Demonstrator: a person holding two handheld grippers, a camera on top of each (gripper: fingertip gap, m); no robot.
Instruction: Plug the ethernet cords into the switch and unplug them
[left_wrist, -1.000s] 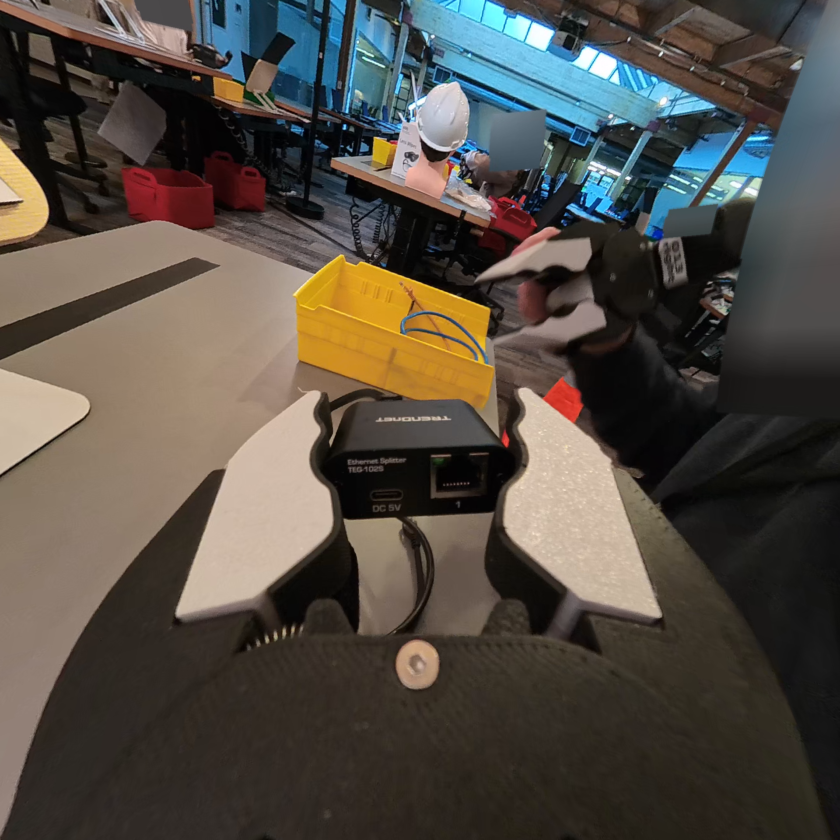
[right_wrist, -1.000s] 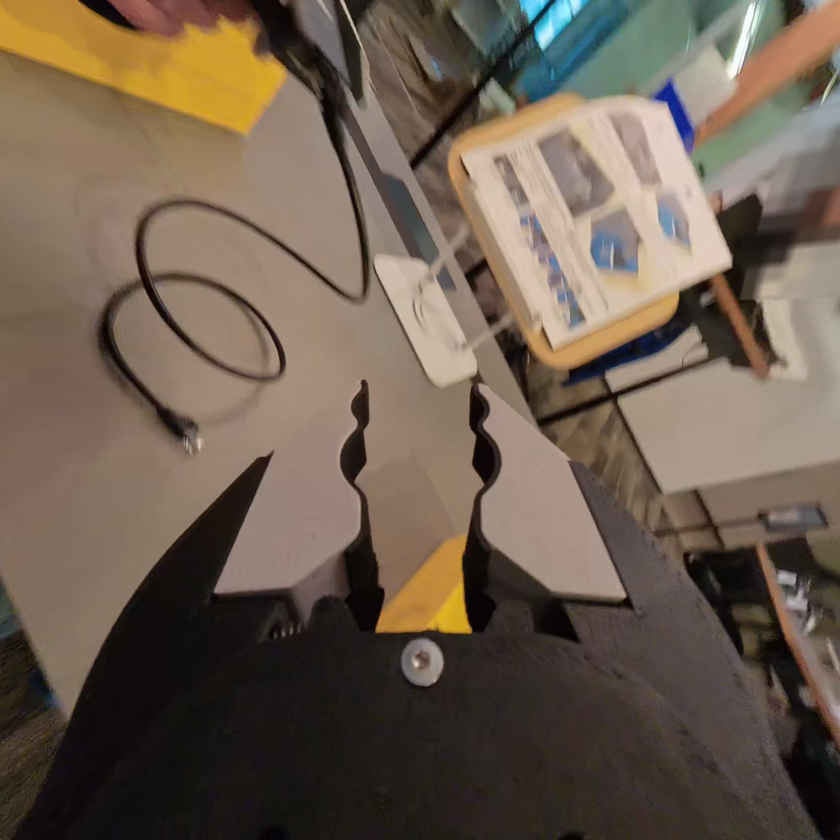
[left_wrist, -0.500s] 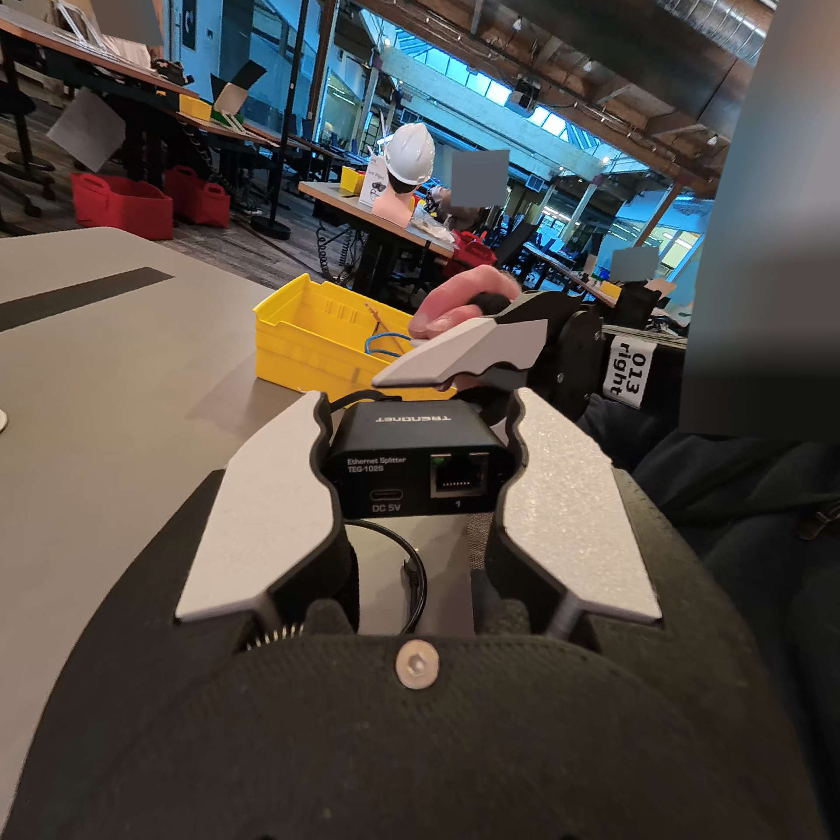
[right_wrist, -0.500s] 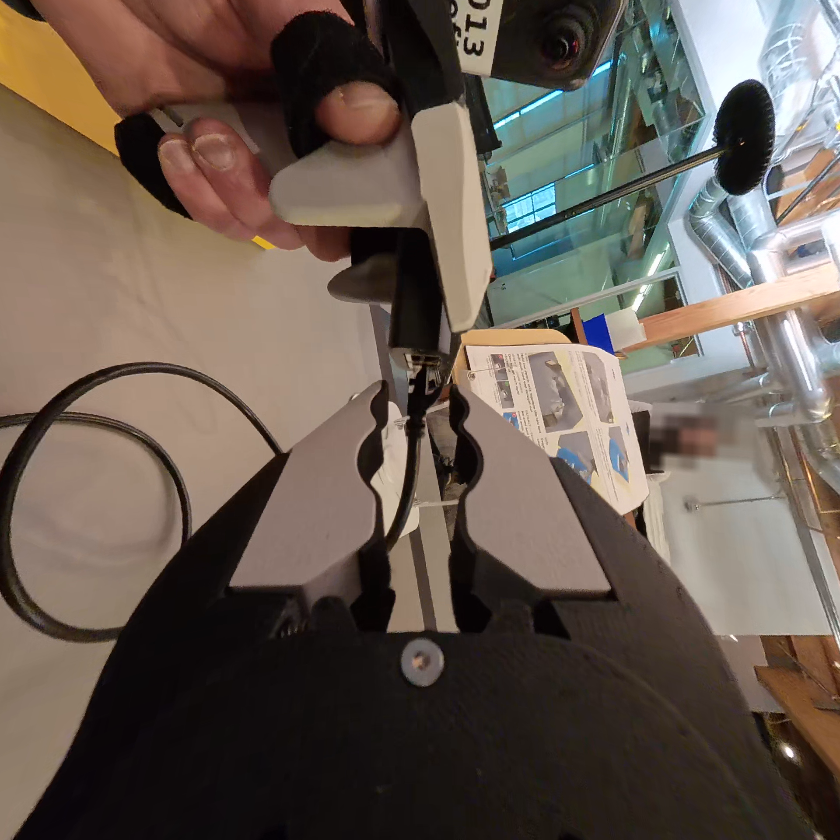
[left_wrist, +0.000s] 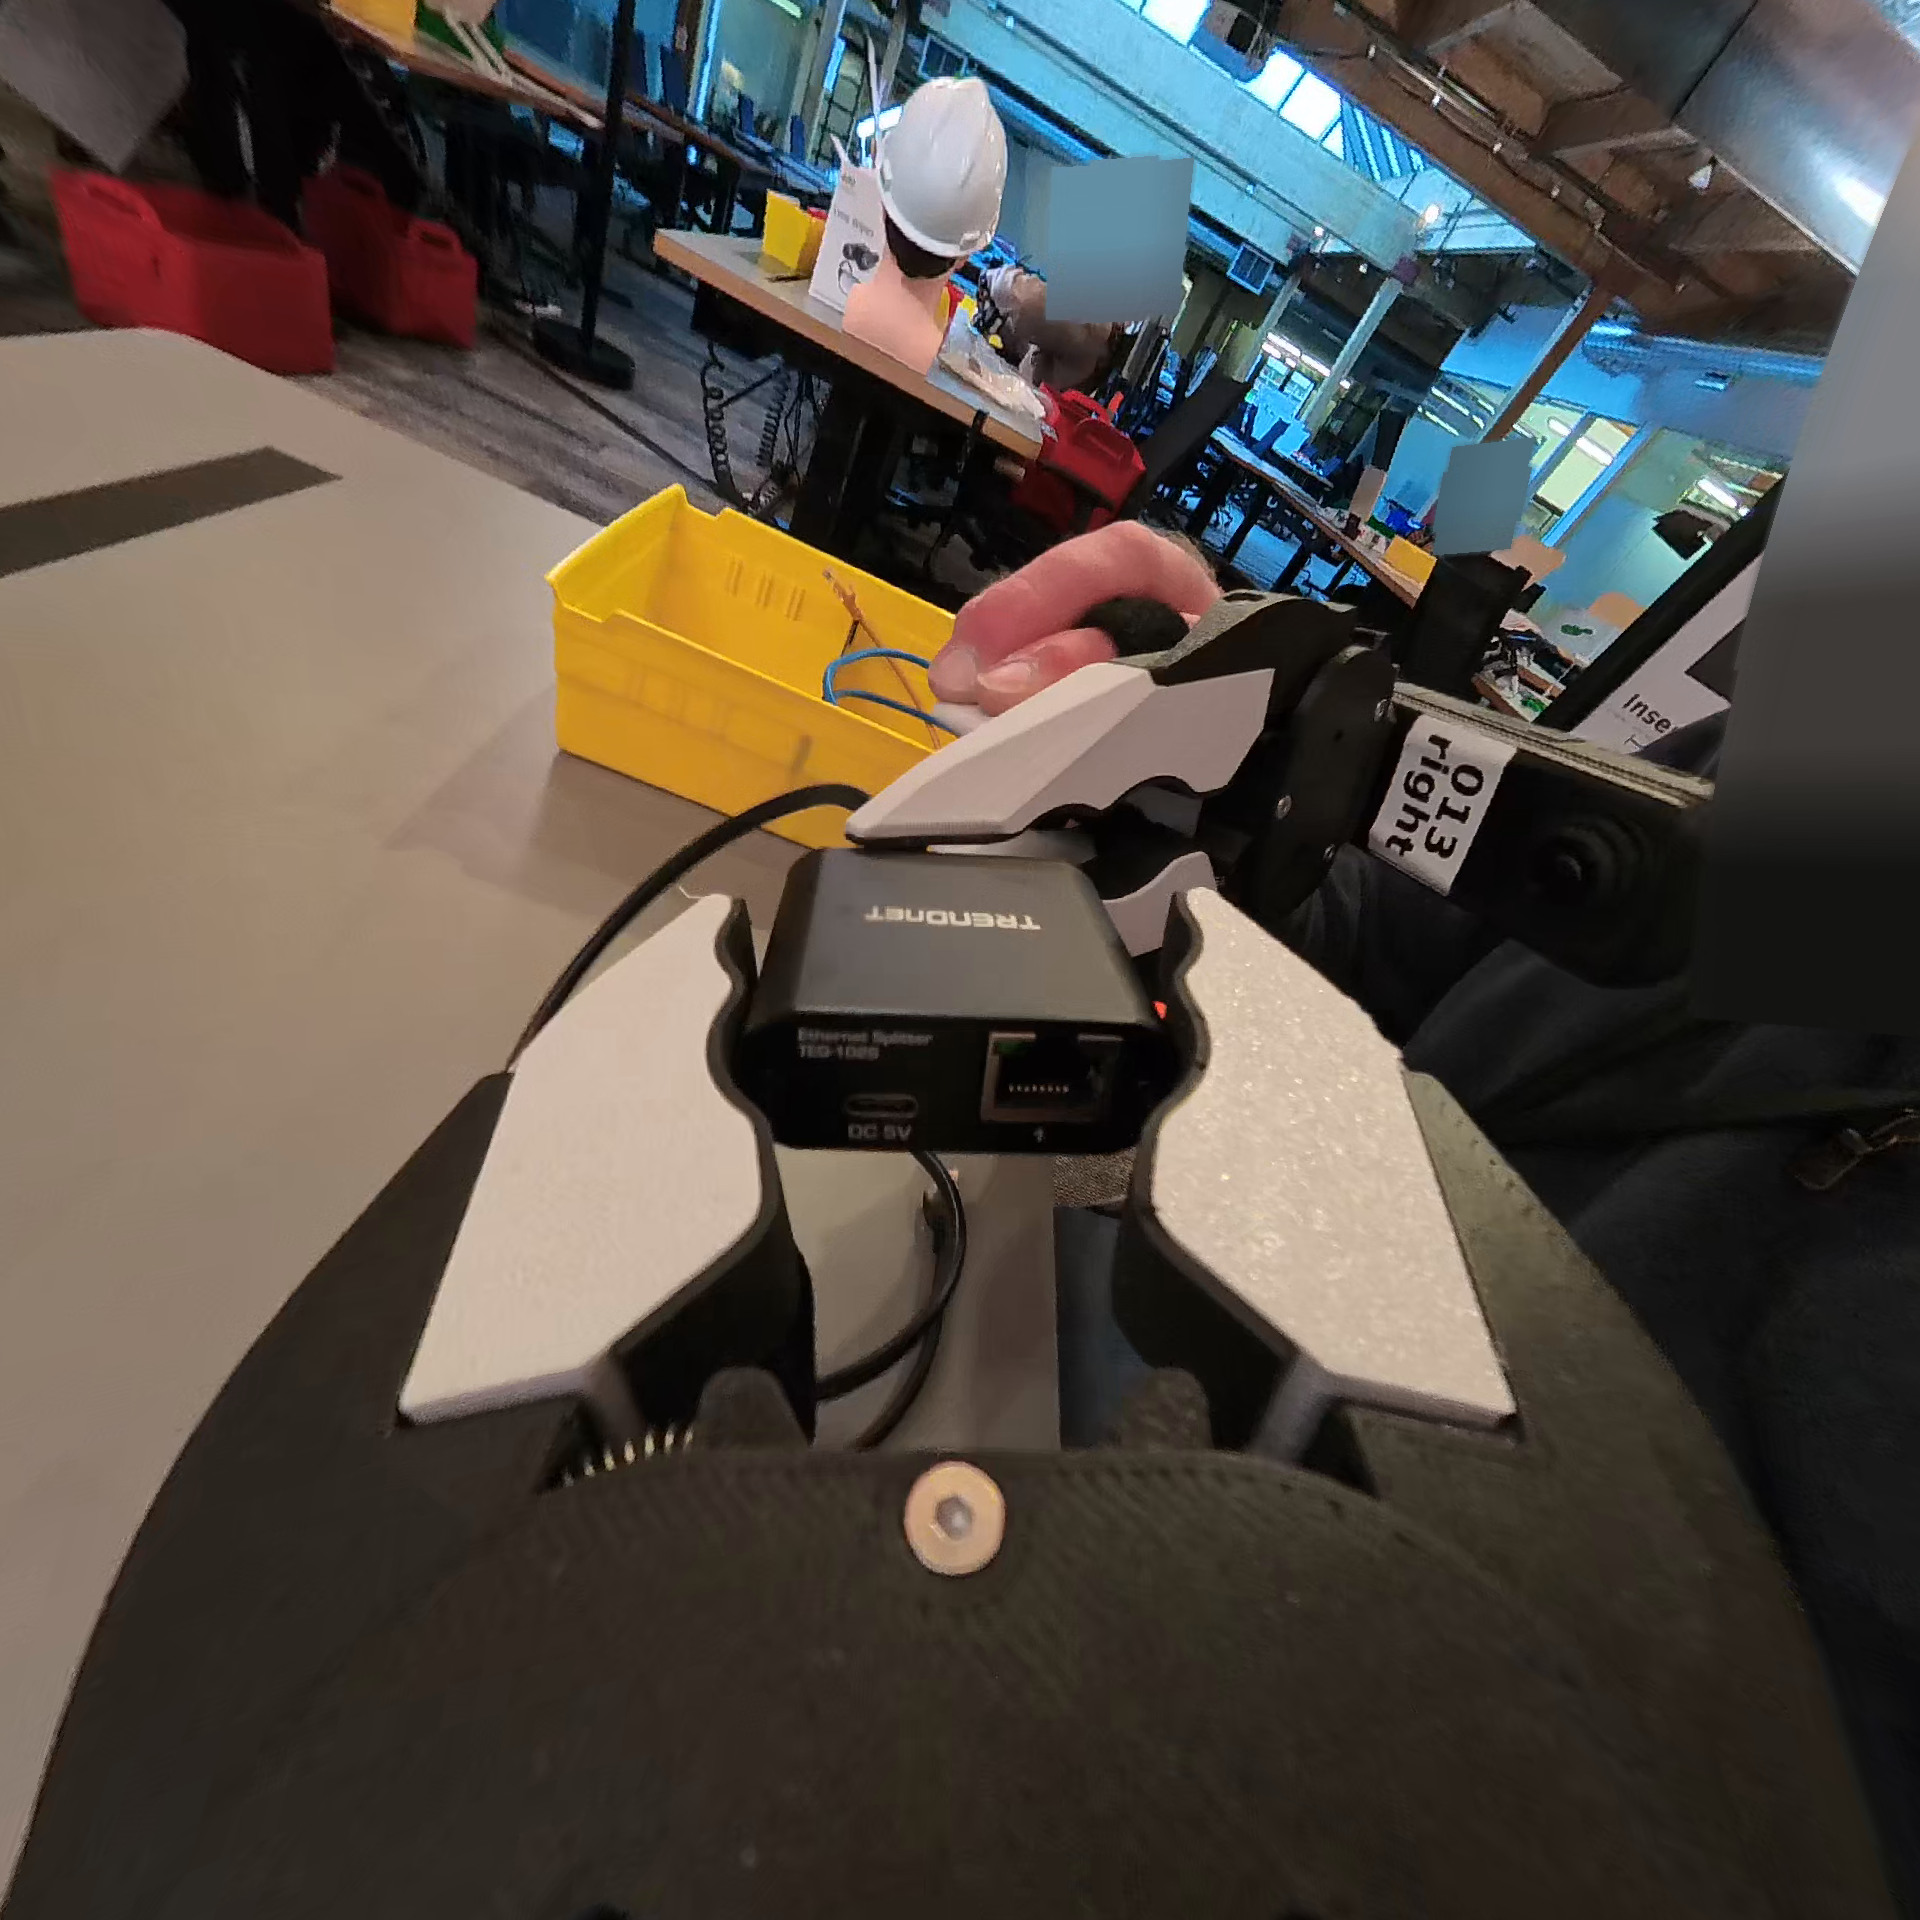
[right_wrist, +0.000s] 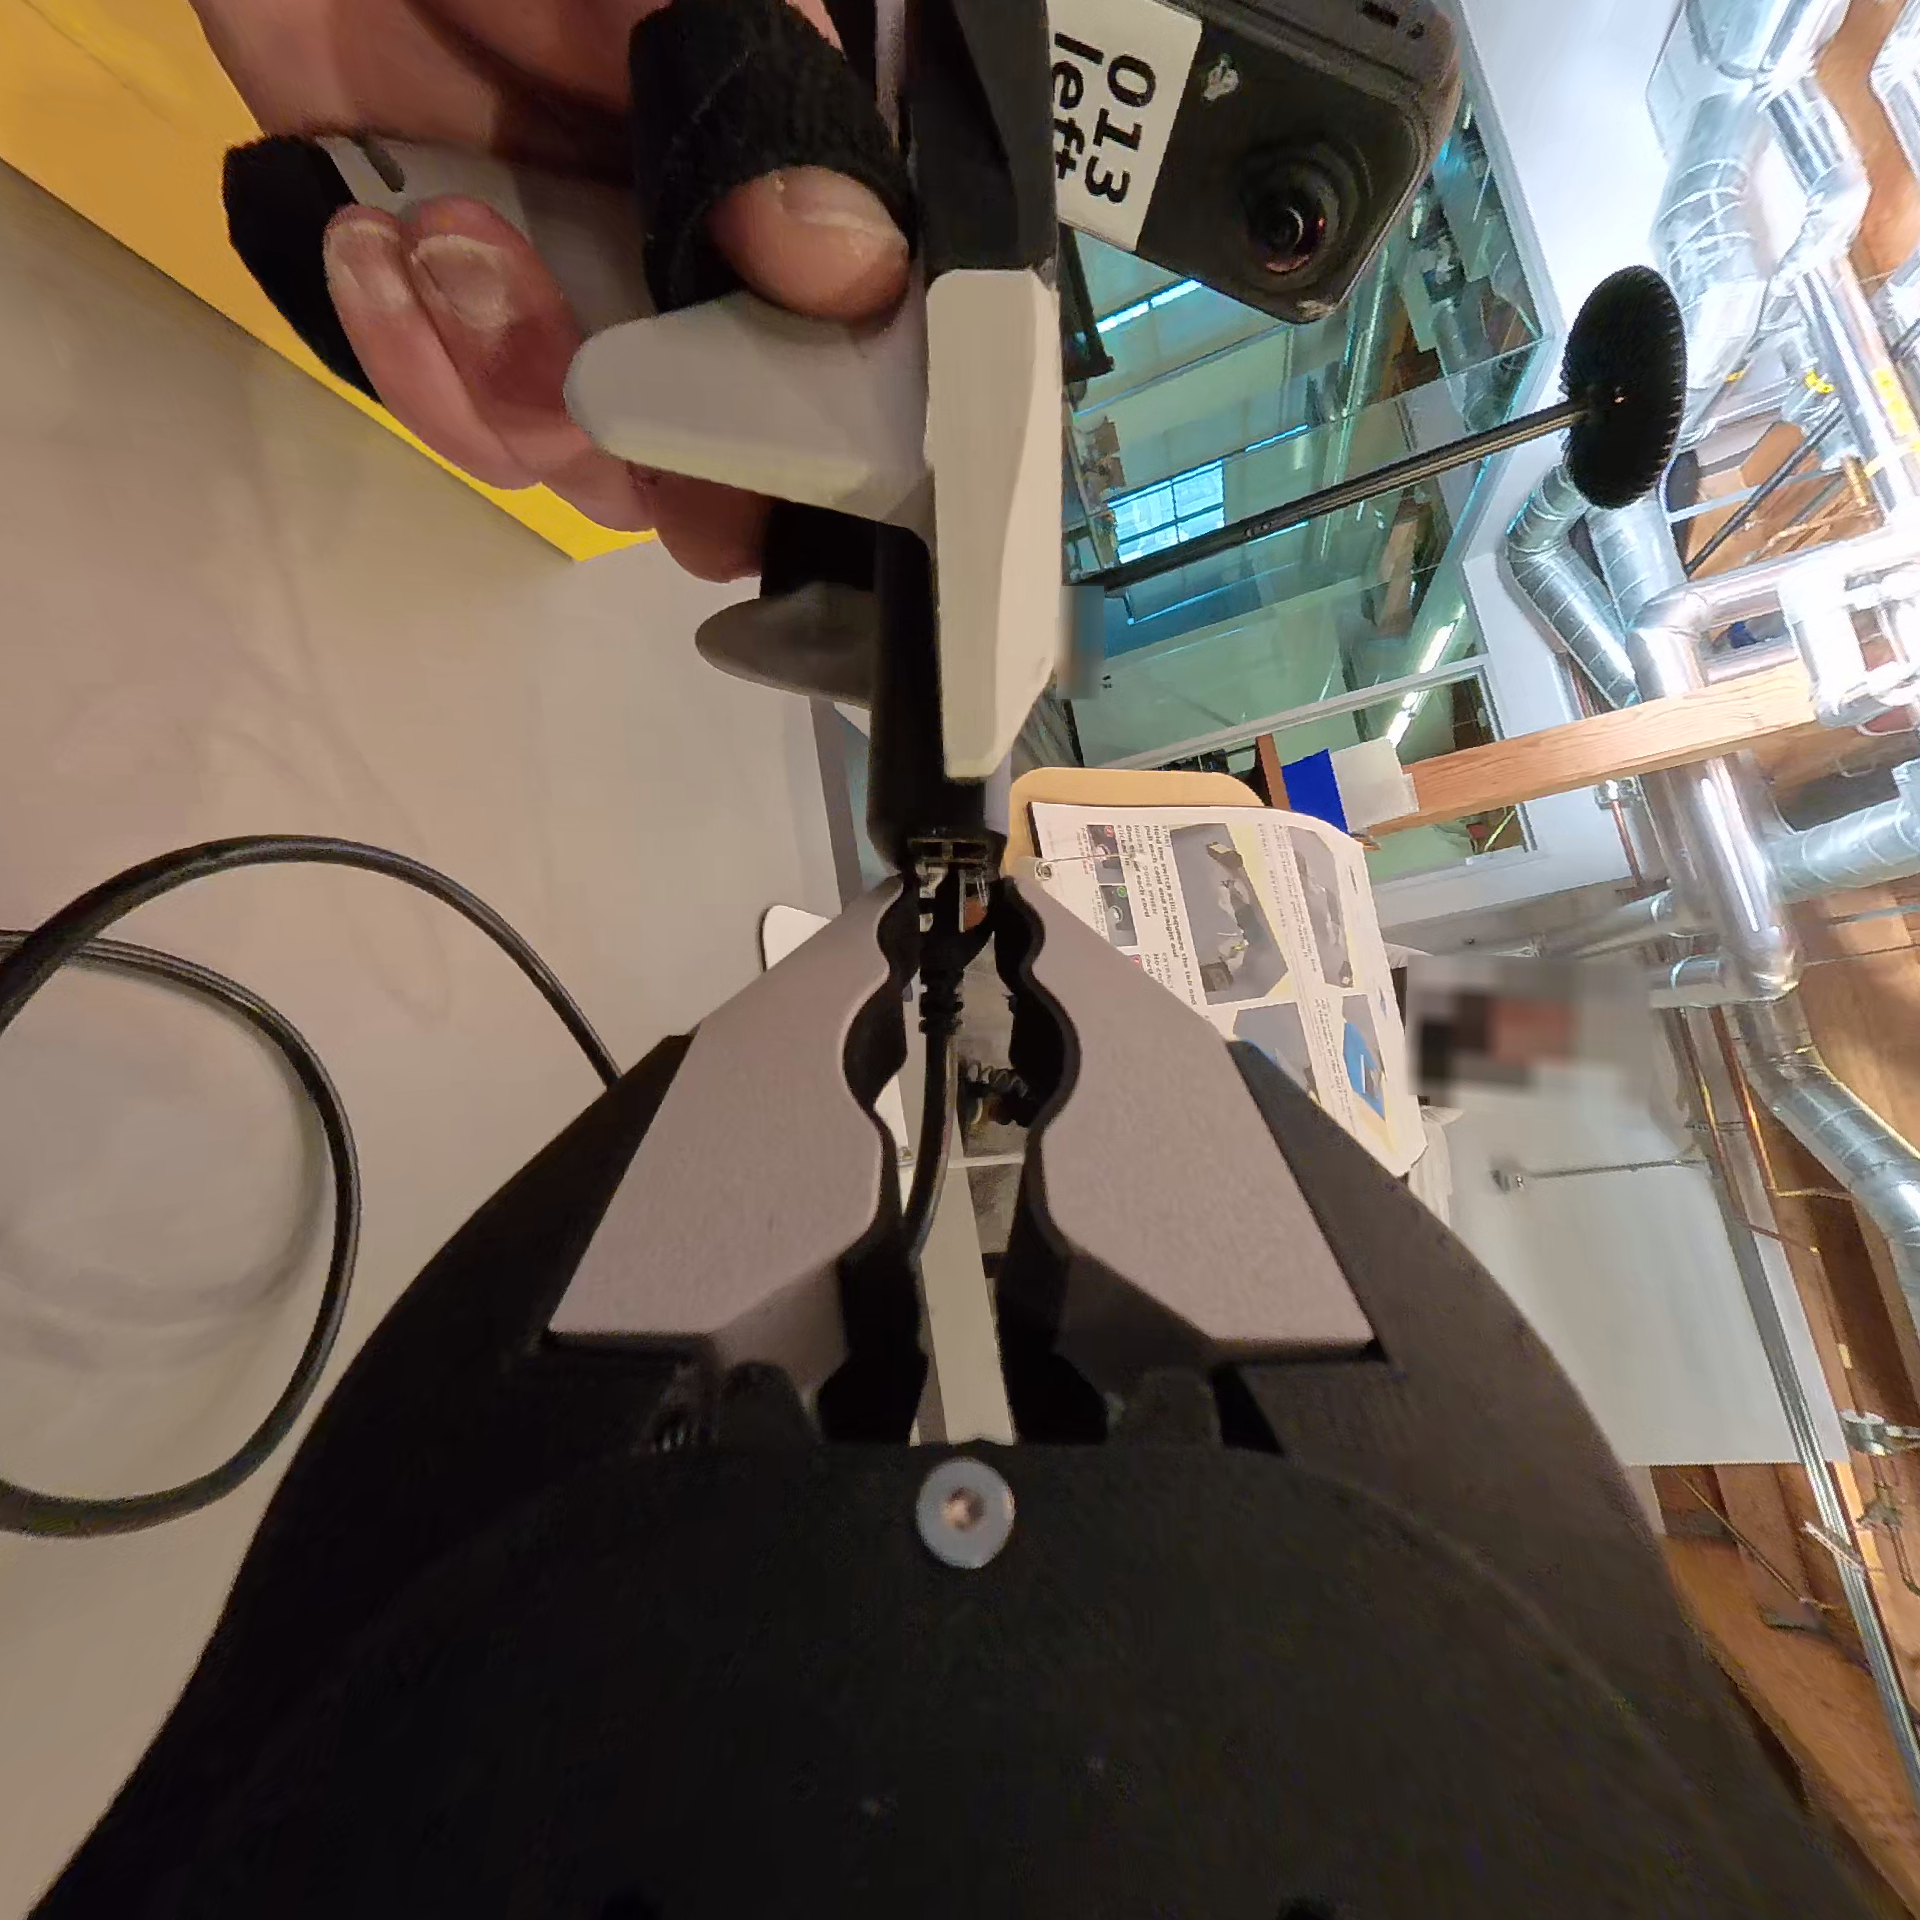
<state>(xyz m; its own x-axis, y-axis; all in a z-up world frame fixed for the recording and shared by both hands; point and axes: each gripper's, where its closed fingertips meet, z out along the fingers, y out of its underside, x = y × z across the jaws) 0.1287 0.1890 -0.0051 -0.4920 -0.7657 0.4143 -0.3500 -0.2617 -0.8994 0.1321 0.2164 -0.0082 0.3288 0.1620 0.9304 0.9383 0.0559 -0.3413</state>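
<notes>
My left gripper (left_wrist: 956, 920) is shut on the small black switch (left_wrist: 935, 971), holding it by its sides just above the grey table (left_wrist: 260, 831). The front ethernet port is empty. My right gripper (right_wrist: 951, 899) is at the switch's back face (right_wrist: 904, 727), shut on the black ethernet plug (right_wrist: 945, 935) that sits in a rear port. Its black cord (right_wrist: 312, 1091) loops over the table to the left. In the left wrist view the right gripper (left_wrist: 997, 857) reaches in behind the switch, and the cord (left_wrist: 665, 873) leaves to the left.
A yellow bin (left_wrist: 707, 675) with blue and orange wires stands behind the switch. A second black cord end (left_wrist: 935, 1299) lies on the table under the switch. A printed sheet on a round wooden table (right_wrist: 1247, 935) is beyond the table edge. Both grippers' tips are close together, under 4 cm apart.
My right gripper came down from the air to the back of the switch and closed around the plug there. My left gripper kept its hold on the switch and tilted slightly.
</notes>
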